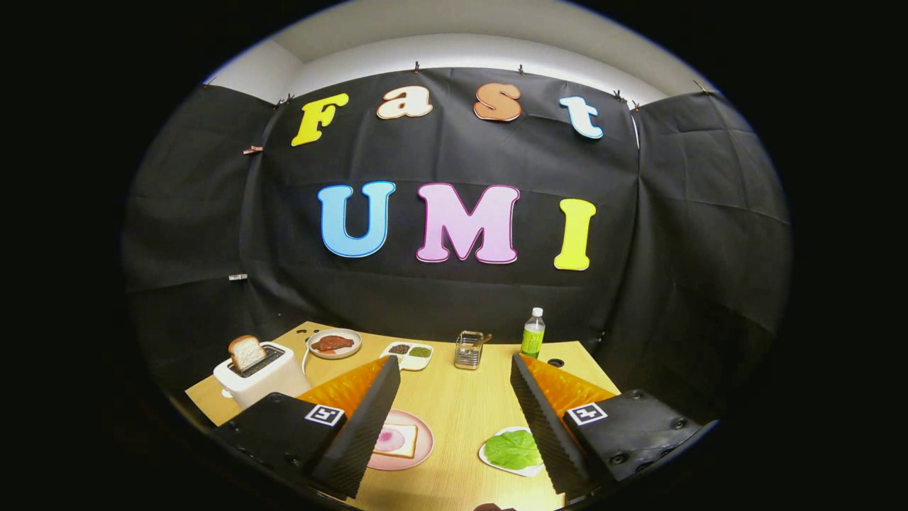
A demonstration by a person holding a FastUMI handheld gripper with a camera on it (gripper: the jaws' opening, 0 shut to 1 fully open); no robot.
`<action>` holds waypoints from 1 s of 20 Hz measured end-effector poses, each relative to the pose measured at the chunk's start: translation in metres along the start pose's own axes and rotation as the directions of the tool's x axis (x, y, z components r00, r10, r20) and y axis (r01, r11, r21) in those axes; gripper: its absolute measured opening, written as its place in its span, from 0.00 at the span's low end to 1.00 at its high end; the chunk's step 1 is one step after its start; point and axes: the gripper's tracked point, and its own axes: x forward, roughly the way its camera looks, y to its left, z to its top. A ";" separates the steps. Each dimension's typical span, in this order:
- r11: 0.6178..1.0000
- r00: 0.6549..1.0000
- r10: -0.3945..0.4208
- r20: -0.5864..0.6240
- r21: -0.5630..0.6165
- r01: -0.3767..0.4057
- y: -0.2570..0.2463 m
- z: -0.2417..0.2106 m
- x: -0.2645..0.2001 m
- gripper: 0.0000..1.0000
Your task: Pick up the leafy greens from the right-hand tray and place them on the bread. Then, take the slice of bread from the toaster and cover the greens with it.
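1. Two fingers of the claw [454, 369] reach forward from the camera, spread wide apart, released and holding nothing; neither finger touches any object, and the claw hangs above a pale wooden worktop [461, 404].
2. Between the fingers, close to the left one, a pink plate [418, 447] lies on the worktop. It carries a slice of bread [399, 440] lying flat, with something round and pink beside it, partly hidden by the left finger.
3. Close to the right finger, a small white tray [489, 458] holds the leafy greens [512, 448], a flat bright green leaf. The right finger covers its far side.
4. Beyond the left finger stands a white toaster [266, 380], with a second slice of bread [246, 351] sticking upright out of its slot.
5. Behind the toaster, farther back on the worktop, a round plate [335, 343] holds a reddish-brown piece of food.
6. Just beside that plate, toward the middle, a white divided dish [409, 356] holds a dark filling in one compartment and a green filling in the other.
7. Near the back edge, roughly midway between the fingertips, sits a small metal wire holder [468, 350].
8. Beside the holder, beyond the right finger, a green bottle [533, 333] with a white cap stands upright.
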 end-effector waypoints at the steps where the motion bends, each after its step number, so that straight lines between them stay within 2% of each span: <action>1: 1.000 1.000 0.013 -0.001 0.004 -0.013 0.002 0.000 0.002 0.98; 5: 1.000 1.000 0.026 -0.006 -0.013 -0.026 -0.005 -0.003 0.013 0.98; 11: 0.999 0.996 0.038 -0.085 -0.015 -0.040 -0.025 -0.034 0.037 0.98; 15: 0.999 0.989 0.033 -0.146 -0.034 -0.038 -0.046 -0.063 0.054 0.98; 20: 0.999 0.964 0.024 -0.263 -0.038 -0.035 -0.078 -0.115 0.077 0.98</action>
